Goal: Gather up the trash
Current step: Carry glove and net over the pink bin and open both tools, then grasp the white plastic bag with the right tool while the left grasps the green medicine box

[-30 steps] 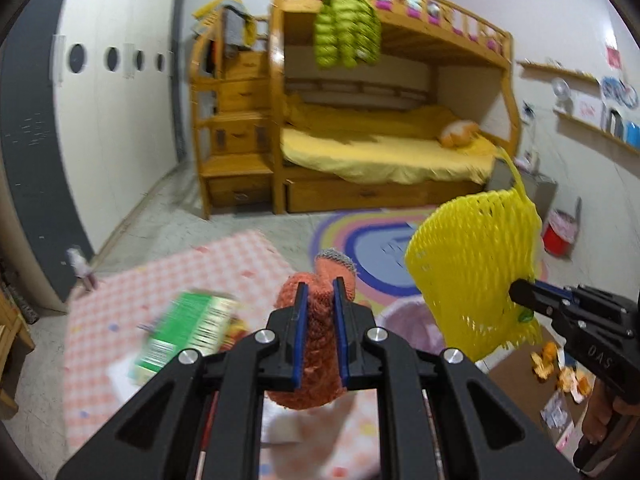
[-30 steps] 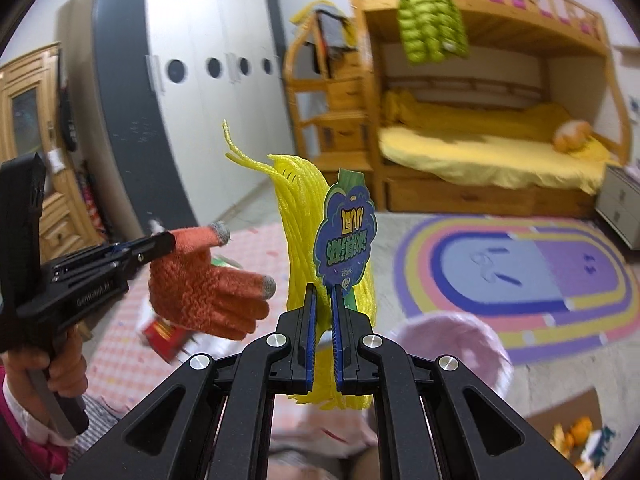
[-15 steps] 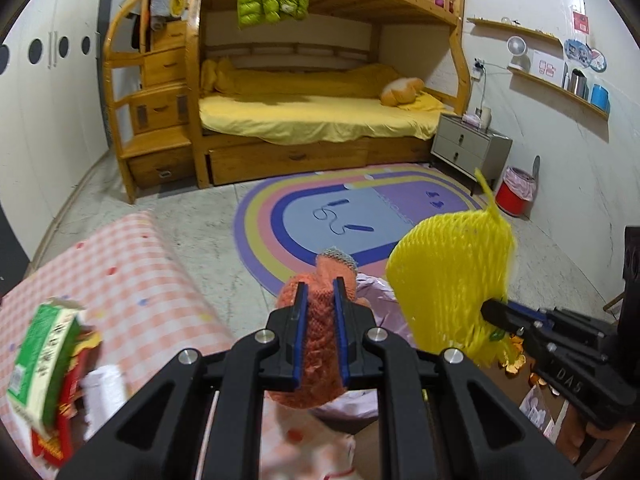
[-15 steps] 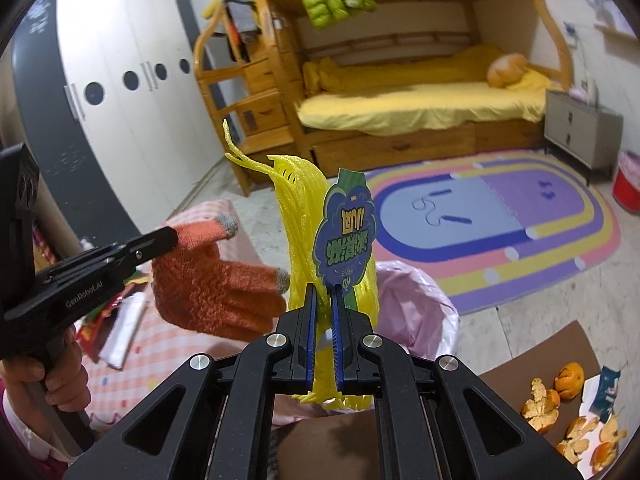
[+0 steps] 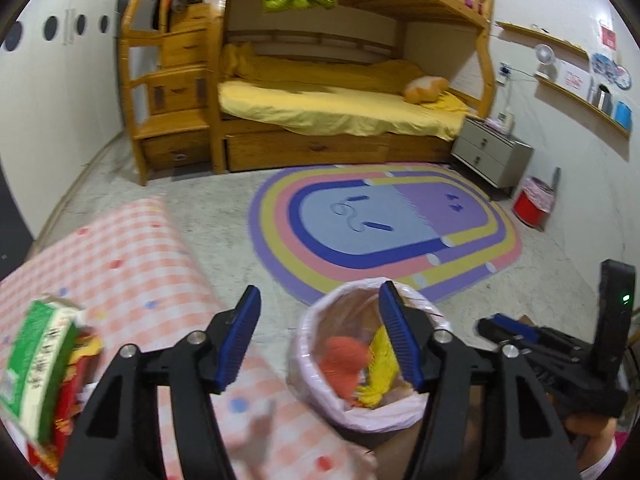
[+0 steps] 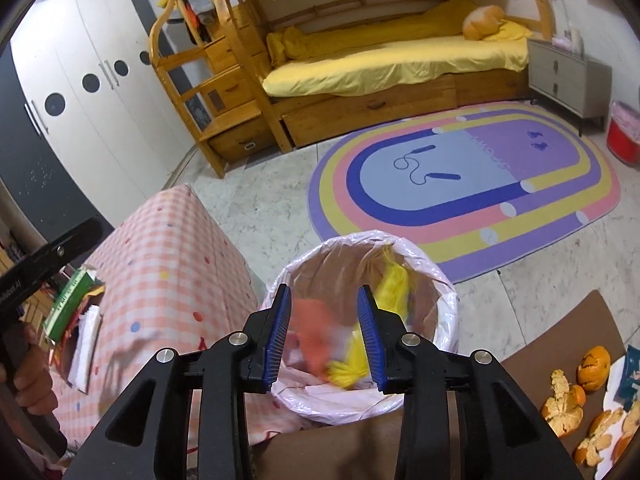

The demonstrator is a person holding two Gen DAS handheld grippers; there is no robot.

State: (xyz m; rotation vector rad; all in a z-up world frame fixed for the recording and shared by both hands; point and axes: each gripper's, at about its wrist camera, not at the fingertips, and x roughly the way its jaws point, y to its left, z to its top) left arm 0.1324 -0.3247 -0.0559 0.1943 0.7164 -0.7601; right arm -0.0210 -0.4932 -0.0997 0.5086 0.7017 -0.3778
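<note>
A bin lined with a pink bag stands on the floor between two tables. Inside it lie an orange glove and a yellow mesh net. My left gripper is open and empty above the bin's left side. My right gripper is open and empty right above the bin's mouth. The right gripper also shows in the left wrist view, and the left gripper's tip shows in the right wrist view.
A pink checked tablecloth carries a green box and red packets. Orange peels lie on a brown table at the right. A rainbow rug, a bunk bed and a red bin stand beyond.
Both grippers have opened over the bin. The orange glove and the yellow mesh net have left the fingers and now lie inside the bin.
</note>
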